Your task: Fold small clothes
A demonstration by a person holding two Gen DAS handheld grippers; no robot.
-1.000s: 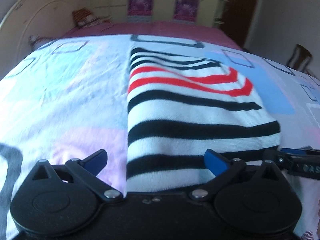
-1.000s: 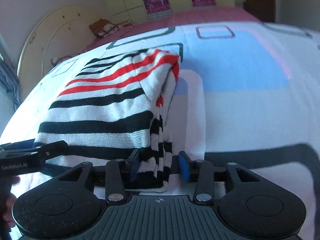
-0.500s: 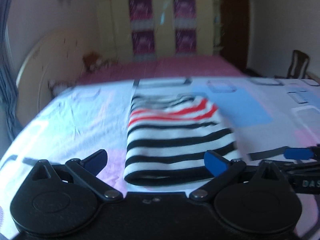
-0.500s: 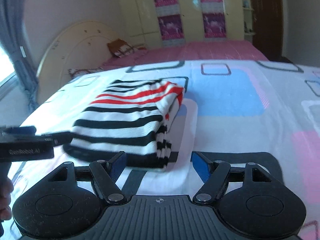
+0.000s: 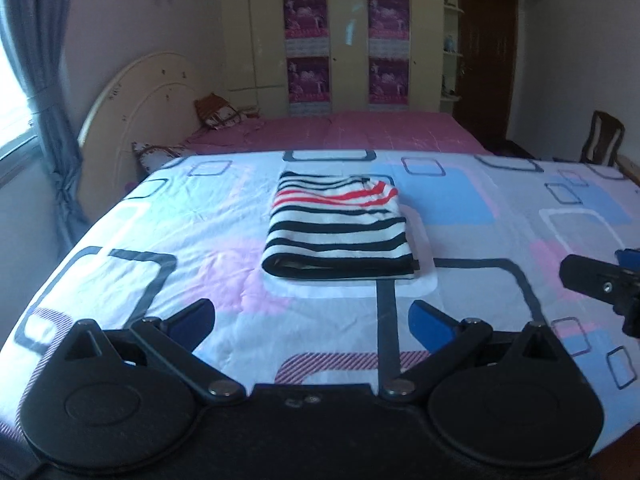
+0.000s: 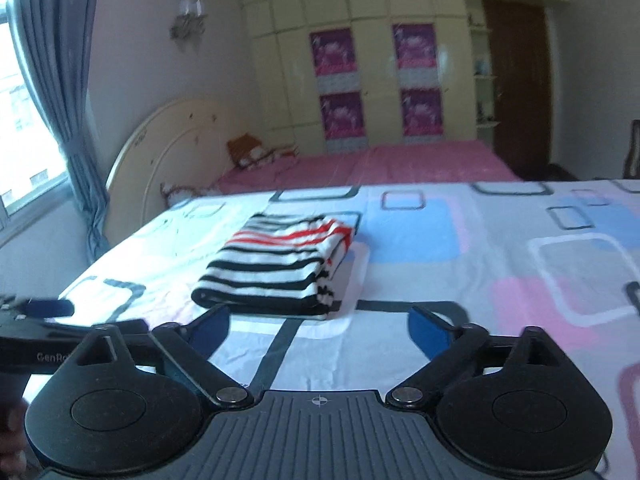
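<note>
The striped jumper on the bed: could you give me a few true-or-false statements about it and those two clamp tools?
1. The black, white and red striped knit jumper lies folded on the patterned bedsheet. True.
2. The left gripper is clamped on the jumper. False: it is open, empty and short of it.
3. The right gripper has nothing between its blue pads. True; its jaws are opening.
4. The red stripes sit at the jumper's near edge. False: they are at the far end.

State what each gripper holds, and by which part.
Nothing is held. The left gripper stands open and the right gripper's jaws are opening, both empty. The folded striped top lies free on the bed.
</note>
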